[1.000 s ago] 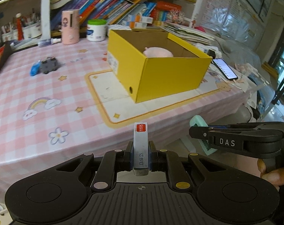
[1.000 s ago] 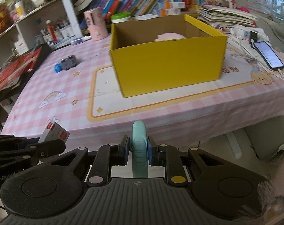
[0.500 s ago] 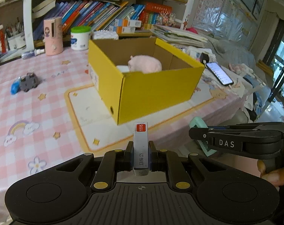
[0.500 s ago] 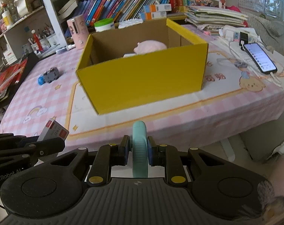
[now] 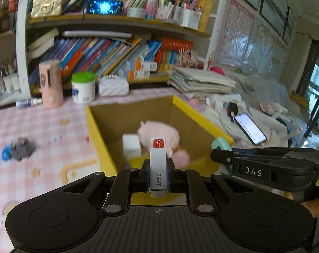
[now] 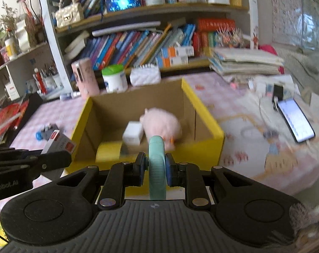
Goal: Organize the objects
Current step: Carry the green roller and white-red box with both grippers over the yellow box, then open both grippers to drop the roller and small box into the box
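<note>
A cluttered study: bookshelves (image 5: 108, 48) packed with leaning books stand behind a table under a pink checked cloth (image 5: 37, 126). On that cloth sits an open yellow box (image 6: 201, 113), the likely target for sorting.

The left gripper (image 5: 158, 168) is clamped tight on a staple box (image 5: 158, 164), held upright on its narrow end so the red label faces the camera; pinching it across its thin sides keeps it steady and lets it drop in end-first. The right gripper (image 6: 157, 168) is closed hard on a mint tape dispenser (image 6: 157, 166), gripped across its flat faces with the rounded edge forward, probably because the disc is too wide to be held any other way. In the left view the dispenser shows at 3 o'clock from the staple box, so the two hands travel side by side, near the front wall of the yellow box and above its rim.

Inside the box lie a pink plush (image 6: 161, 124) toward the far right, a white cube (image 6: 133, 133) just at its 9 o'clock, and a yellow roll (image 6: 108, 151) against the near wall. Free floor seems left at the near right.

The staple box is a slim grey-white carton with dark lettering down its side. A toy car (image 5: 20, 151) waits on the cloth at 9 o'clock from the box, and a phone (image 6: 295, 121) lies at 3 o'clock.
</note>
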{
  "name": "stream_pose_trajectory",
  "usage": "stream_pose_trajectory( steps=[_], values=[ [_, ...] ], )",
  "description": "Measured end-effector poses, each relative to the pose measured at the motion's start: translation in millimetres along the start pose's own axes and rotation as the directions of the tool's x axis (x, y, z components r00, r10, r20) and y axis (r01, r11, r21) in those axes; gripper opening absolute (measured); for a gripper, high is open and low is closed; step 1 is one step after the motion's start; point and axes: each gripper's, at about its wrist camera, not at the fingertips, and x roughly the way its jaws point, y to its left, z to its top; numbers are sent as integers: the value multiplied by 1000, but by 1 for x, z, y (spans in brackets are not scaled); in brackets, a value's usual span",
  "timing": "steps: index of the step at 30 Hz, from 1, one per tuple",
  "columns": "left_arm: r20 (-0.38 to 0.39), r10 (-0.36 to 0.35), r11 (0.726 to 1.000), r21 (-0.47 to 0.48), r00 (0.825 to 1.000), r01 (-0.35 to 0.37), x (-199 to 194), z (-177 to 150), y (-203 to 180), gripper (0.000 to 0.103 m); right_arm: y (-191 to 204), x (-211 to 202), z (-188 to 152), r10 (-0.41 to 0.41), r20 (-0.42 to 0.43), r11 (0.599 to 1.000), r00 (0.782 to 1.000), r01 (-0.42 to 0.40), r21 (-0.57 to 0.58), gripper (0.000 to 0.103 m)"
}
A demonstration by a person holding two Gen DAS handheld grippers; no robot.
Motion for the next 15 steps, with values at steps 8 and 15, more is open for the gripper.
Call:
stream_pose_trajectory(
  steps=[8,15],
  values=[
    [-17,56,998,9,998,-56,45,17,-14,13,-18,34,38,53,26,997,998,-51,-64,18],
    [-55,146,989,43,988,-144,77,19,-18,13,-17,73,49,102,-20,984,995,-104,-144,18]
  ],
)
